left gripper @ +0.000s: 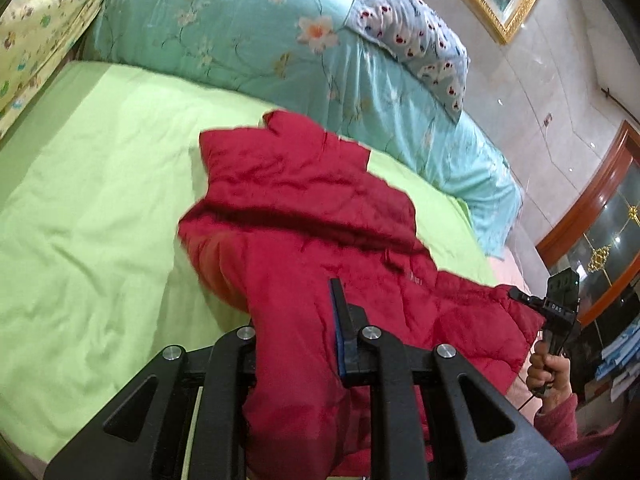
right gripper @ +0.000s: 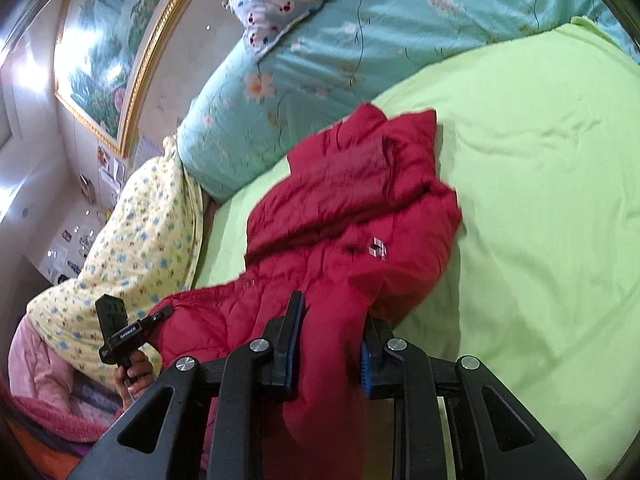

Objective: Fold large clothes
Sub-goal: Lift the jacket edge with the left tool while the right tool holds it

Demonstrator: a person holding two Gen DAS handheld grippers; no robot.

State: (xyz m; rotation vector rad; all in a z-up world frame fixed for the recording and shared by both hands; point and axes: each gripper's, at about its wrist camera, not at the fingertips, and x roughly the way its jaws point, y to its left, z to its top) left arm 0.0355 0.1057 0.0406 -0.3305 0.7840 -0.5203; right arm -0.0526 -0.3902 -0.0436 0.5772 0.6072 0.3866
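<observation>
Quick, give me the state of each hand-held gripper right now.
Left hand-held gripper: closed on the red jacket, a bunch of fabric between its fingers.
Right hand-held gripper: closed on the same red jacket, fabric clamped between its blue pads.

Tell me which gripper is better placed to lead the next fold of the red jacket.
Probably either: the left gripper and right gripper each clamp the red jacket at its near edge, and its far end lies on the green sheet. Neither shows a clear advantage.
</observation>
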